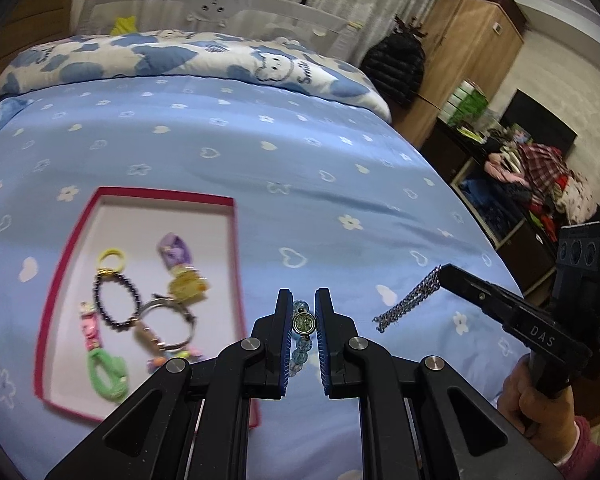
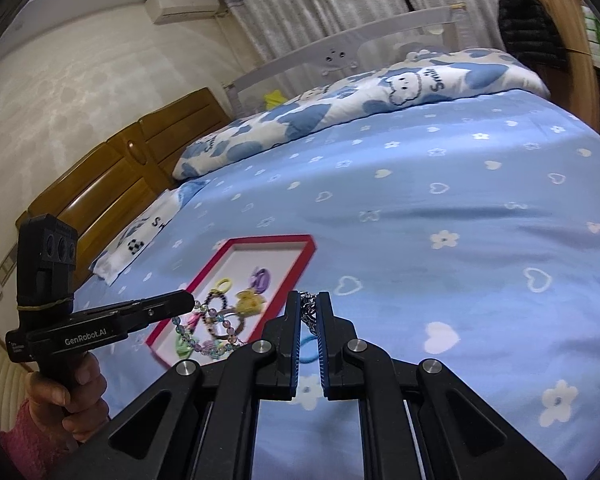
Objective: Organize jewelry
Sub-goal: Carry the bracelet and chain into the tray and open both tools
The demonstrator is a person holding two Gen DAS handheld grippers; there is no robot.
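My left gripper [image 1: 303, 304] is shut on a blue glass-bead bracelet [image 1: 302, 338] with a round metal charm, held above the bed just right of the red-rimmed box [image 1: 136, 208]. The bracelet hangs from that gripper in the right wrist view [image 2: 220, 332], over the box [image 2: 260, 240]. My right gripper [image 2: 309, 300] is shut on a silver chain [image 2: 309, 312]; the chain dangles from it in the left wrist view [image 1: 410, 300]. The box holds a dark bead bracelet [image 1: 114, 300], a yellow ring [image 1: 112, 258], a purple charm [image 1: 174, 254], a key ring [image 1: 168, 326] and a pink and green charm [image 1: 100, 356].
A light blue bedsheet [image 1: 300, 168] covers the bed, with a folded cloud-print quilt [image 1: 180, 60] at the far end. A blue hair tie [image 2: 310, 350] lies on the sheet under my right gripper. A wooden wardrobe [image 1: 468, 48] and a cluttered shelf [image 1: 532, 184] stand to the right.
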